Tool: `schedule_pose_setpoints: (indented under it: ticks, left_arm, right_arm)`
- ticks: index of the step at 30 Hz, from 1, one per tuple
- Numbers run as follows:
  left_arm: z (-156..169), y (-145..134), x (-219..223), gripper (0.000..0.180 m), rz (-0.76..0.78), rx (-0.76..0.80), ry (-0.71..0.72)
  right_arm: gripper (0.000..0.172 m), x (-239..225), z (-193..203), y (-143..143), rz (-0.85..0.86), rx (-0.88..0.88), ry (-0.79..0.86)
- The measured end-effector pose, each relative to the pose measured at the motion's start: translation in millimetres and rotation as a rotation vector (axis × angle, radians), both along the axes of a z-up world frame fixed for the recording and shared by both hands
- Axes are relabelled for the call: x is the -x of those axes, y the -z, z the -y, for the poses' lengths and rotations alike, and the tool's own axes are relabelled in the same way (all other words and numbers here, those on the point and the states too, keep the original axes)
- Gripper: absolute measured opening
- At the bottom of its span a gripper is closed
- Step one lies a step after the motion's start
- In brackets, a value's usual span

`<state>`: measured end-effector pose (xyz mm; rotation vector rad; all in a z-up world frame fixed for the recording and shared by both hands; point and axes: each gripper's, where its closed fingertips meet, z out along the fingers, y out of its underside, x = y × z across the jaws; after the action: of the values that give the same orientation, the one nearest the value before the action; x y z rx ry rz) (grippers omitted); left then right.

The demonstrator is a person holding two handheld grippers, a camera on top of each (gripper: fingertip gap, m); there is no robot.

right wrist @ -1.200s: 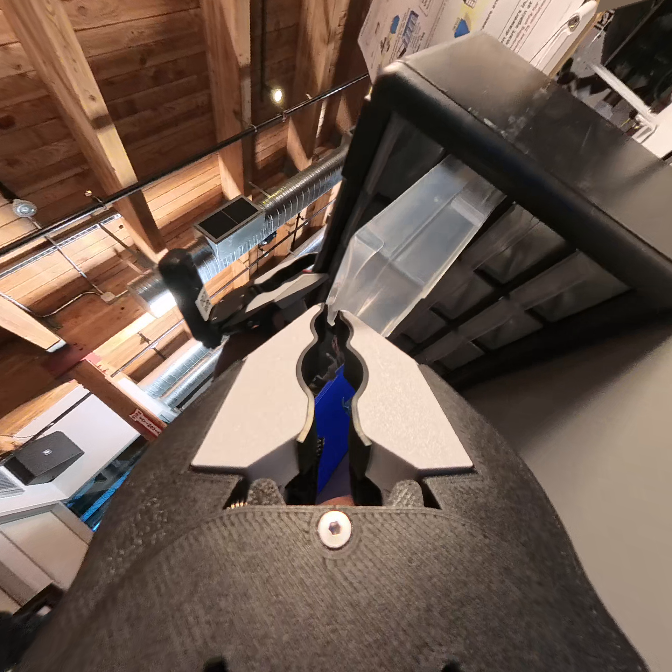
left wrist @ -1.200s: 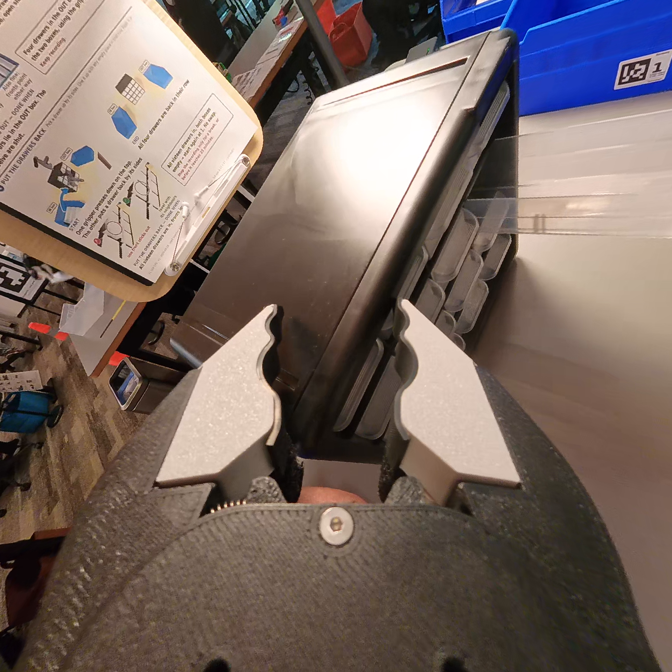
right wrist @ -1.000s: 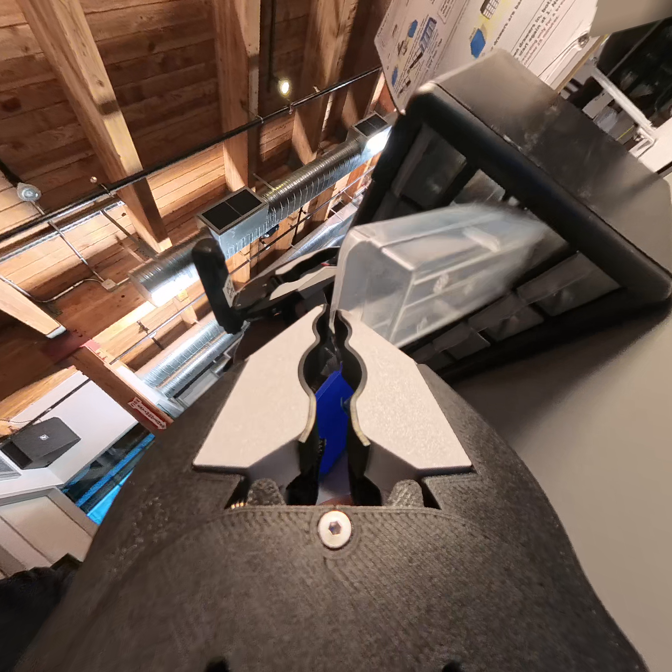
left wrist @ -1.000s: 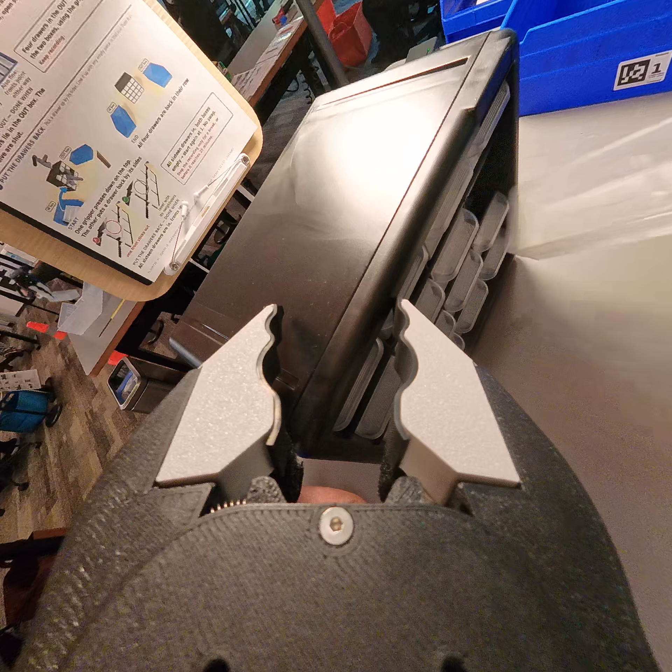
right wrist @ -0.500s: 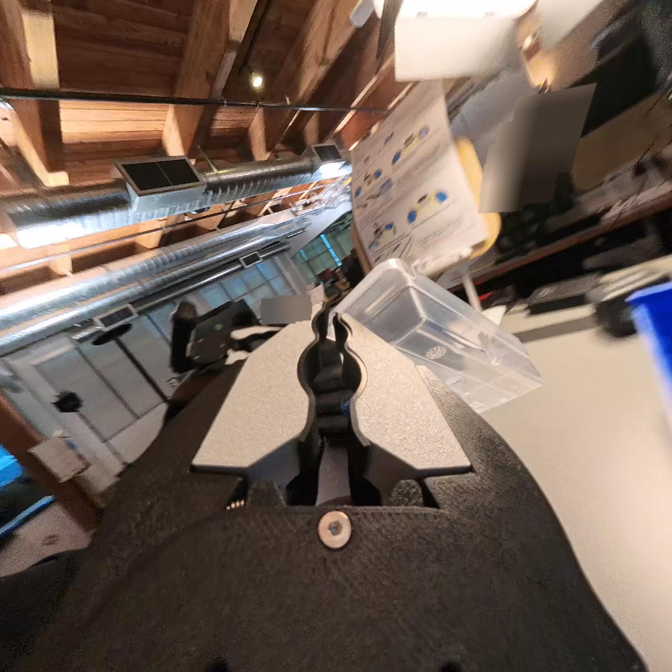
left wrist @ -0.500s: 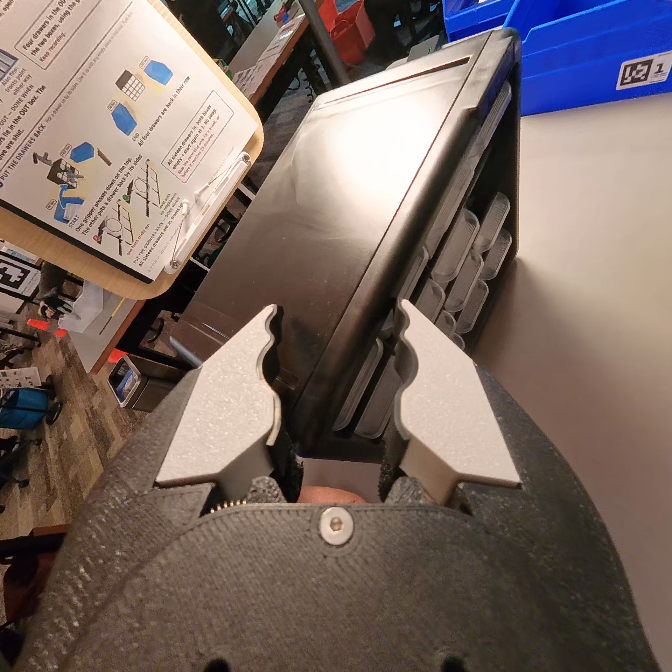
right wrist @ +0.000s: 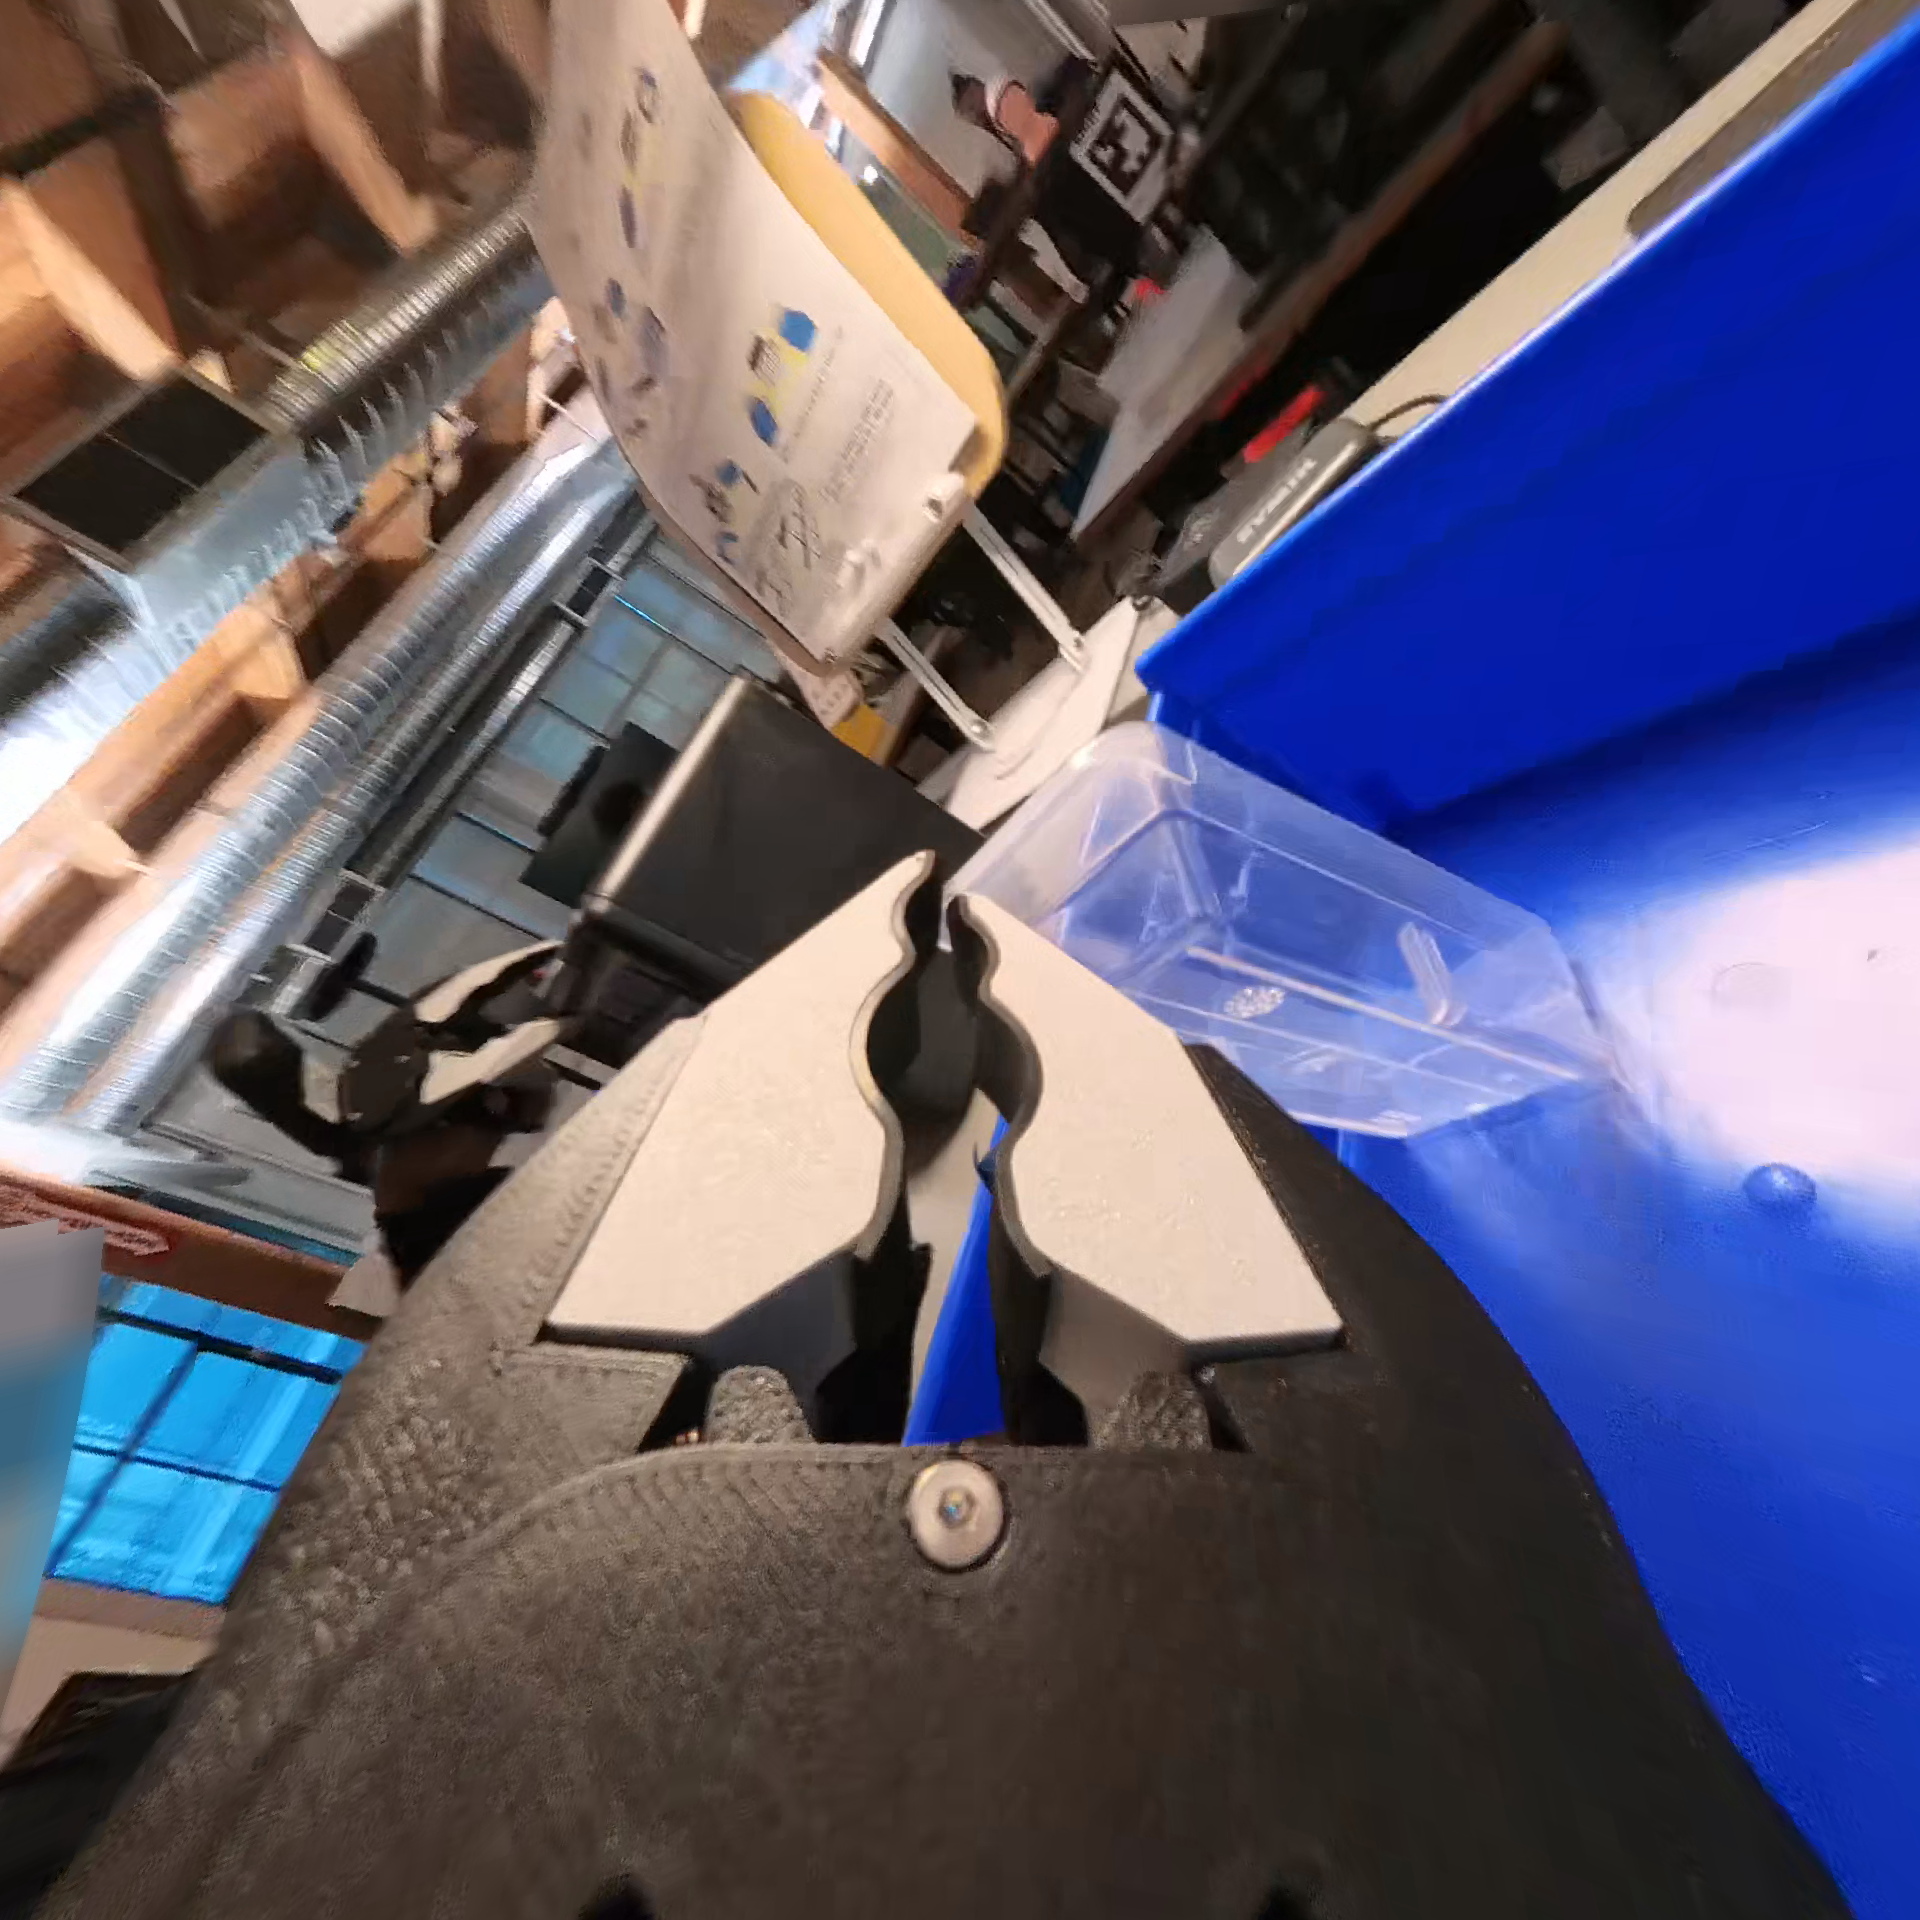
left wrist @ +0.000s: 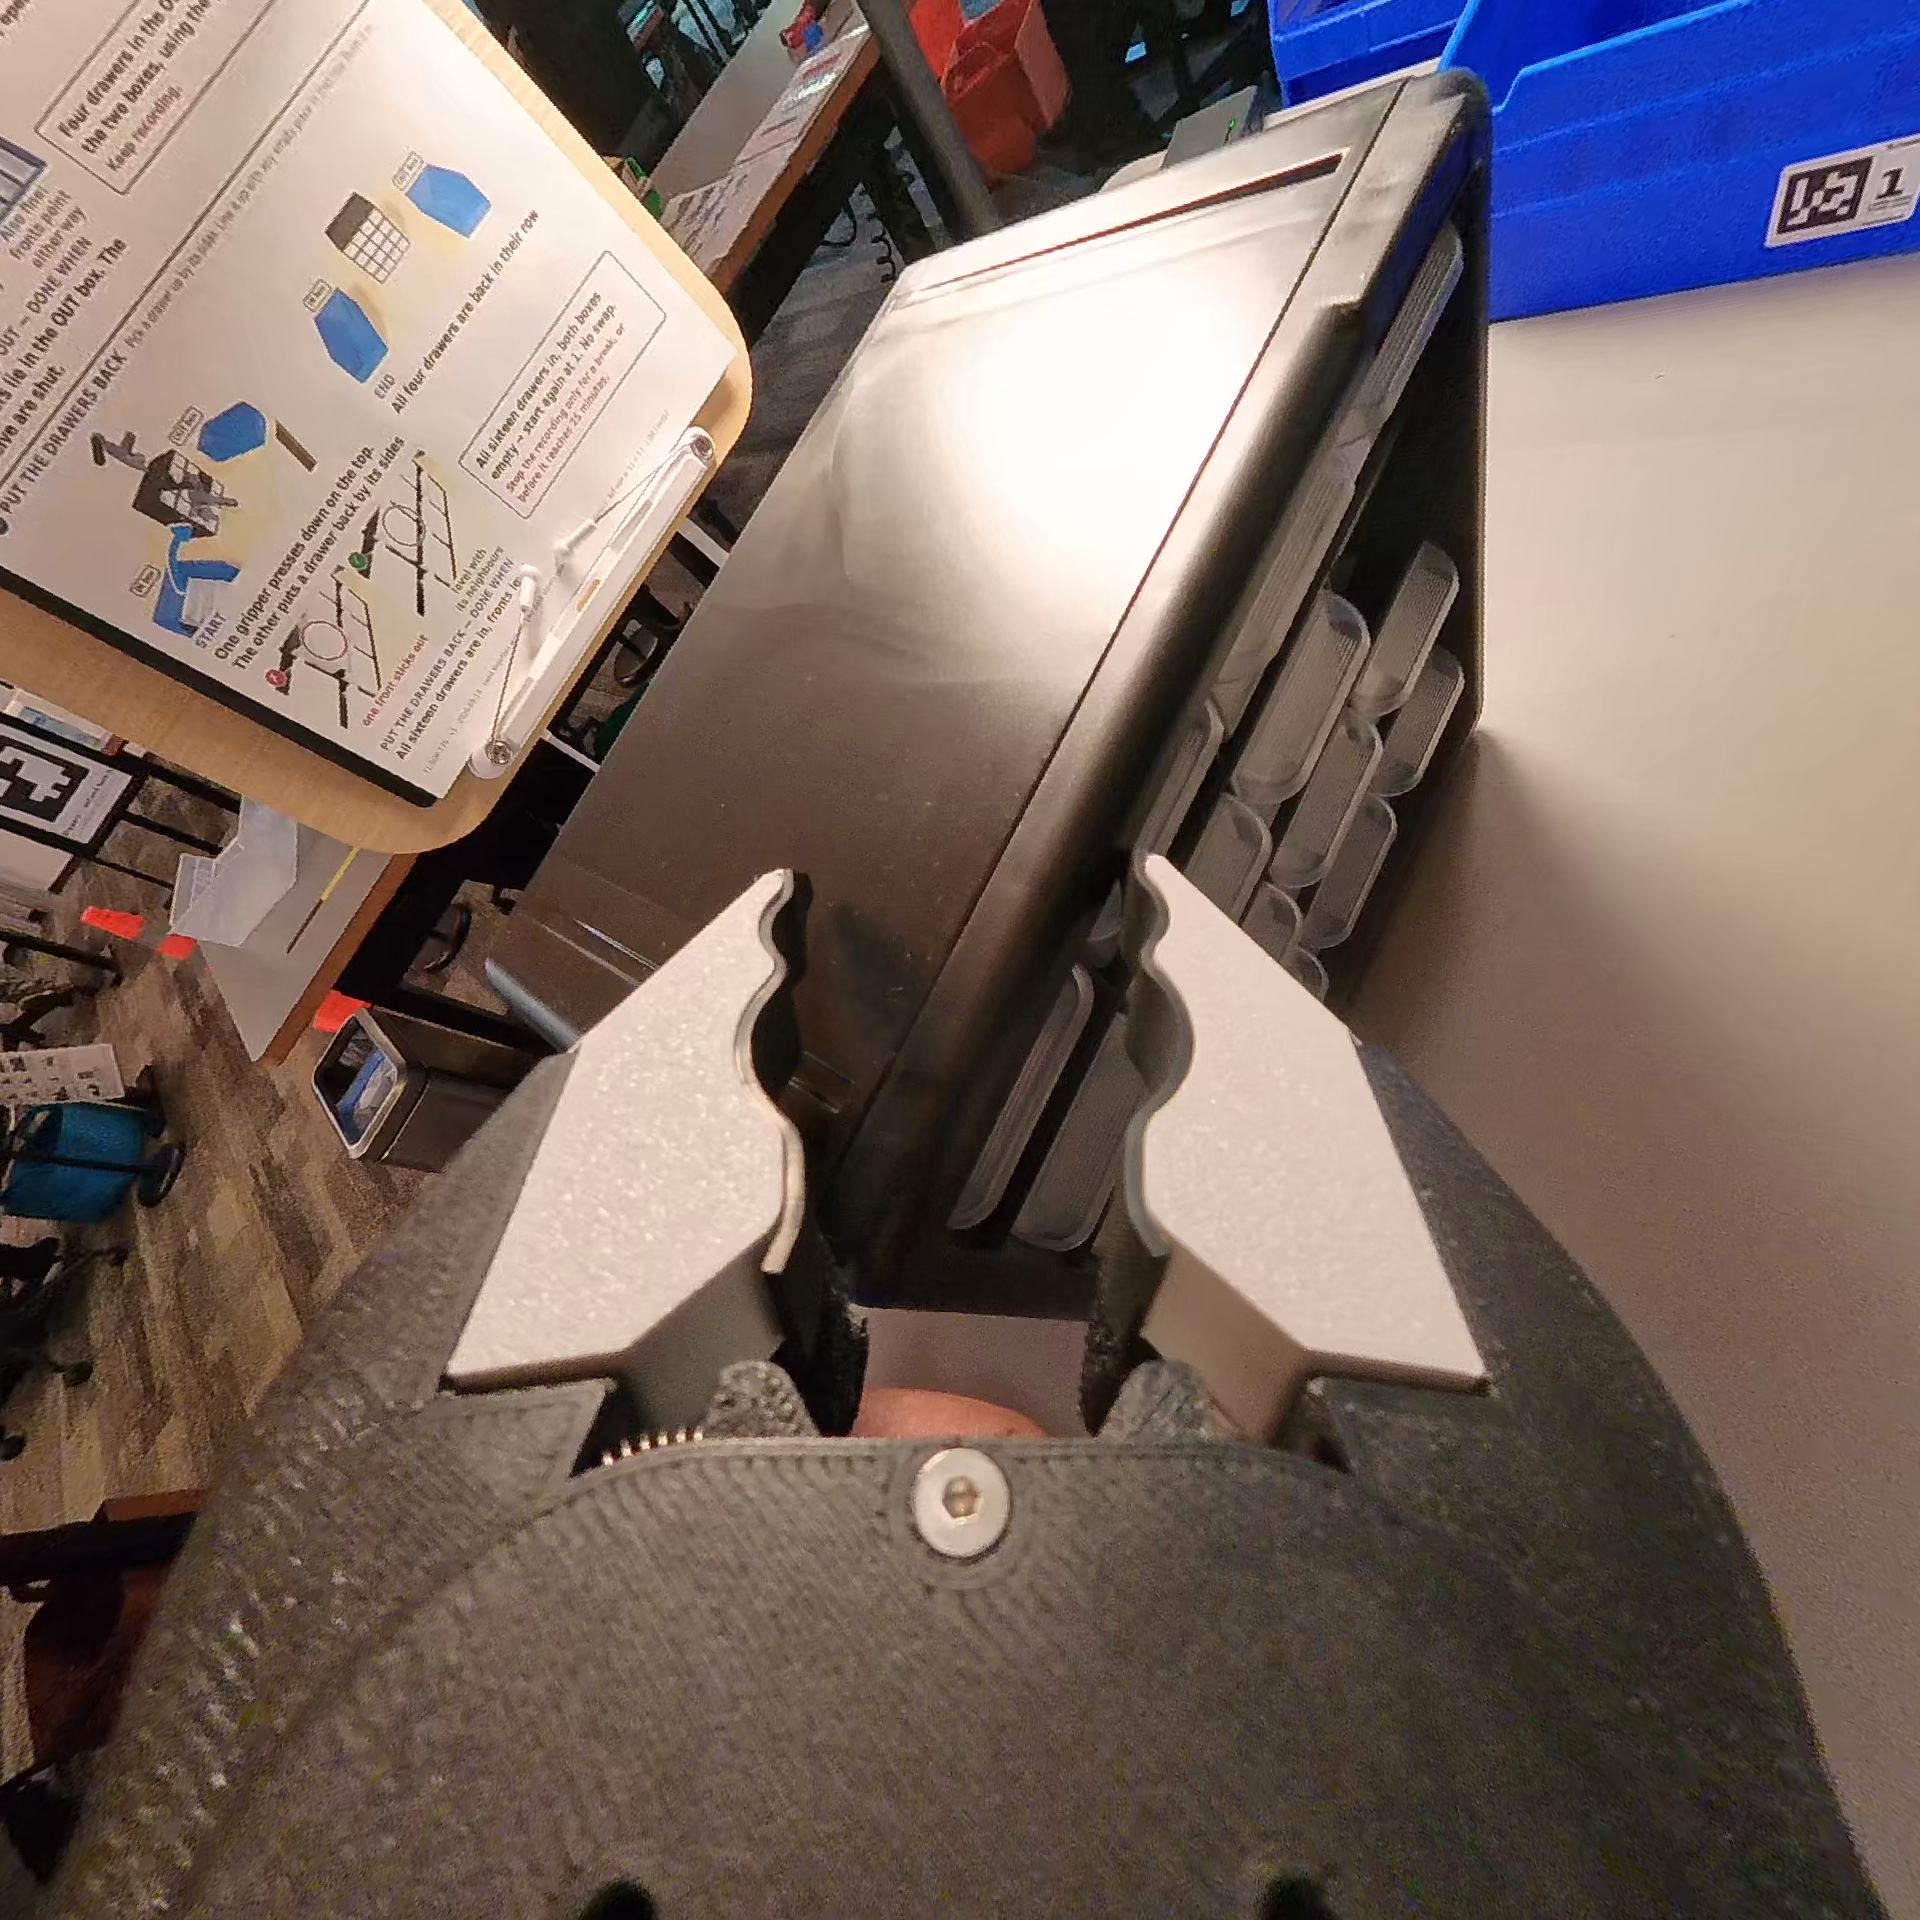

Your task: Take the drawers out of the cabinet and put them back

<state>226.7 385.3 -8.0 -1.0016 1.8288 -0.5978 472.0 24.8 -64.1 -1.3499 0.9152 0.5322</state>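
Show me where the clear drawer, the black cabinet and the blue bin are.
clear drawer (right wrist: pixel 1299 935): right wrist view, its side wall.
black cabinet (left wrist: pixel 987 540): left wrist view, its top panel.
blue bin (right wrist: pixel 1662 520): right wrist view, its outer wall.

The worktop (left wrist: pixel 1683 935) is a plain, pale grey surface. A black cabinet (left wrist: pixel 987 582) stands directly on it, its front full of clear drawers (left wrist: pixel 1309 748) facing the bare stretch of surface. Blue bins (left wrist: pixel 1662 156) rest on the worktop at its far end, just behind the cabinet, one bearing a square marker label (left wrist: pixel 1844 197).
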Motion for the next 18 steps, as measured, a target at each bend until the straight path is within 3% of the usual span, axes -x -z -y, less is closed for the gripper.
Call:
schedule_pose_setpoints:
  ticks: [7,8,13,15,18]
  left_arm:
    - [0.6,-0.1,0.3,0.060,-0.004,-0.009,-0.005]
    - [0.6,0.0,0.2,0.060,-0.004,-0.009,-0.005]
    - [1.1,-0.1,0.5,0.058,-0.006,-0.016,-0.008]
    - [1.3,-0.1,0.5,0.058,-0.006,-0.019,-0.009]
    - [1.3,-0.2,0.6,0.058,-0.004,-0.020,-0.011]
  right_arm:
    - [0.000,-20.5,52.6,9.7,0.024,0.190,0.135]
    - [0.007,-24.3,63.1,14.6,0.035,0.248,0.166]
    - [0.012,-35.0,105.6,63.0,0.052,0.580,0.237]
    - [0.031,-37.2,116.1,77.3,0.084,0.710,0.247]
    - [0.044,-36.0,126.7,73.1,0.214,0.865,0.272]
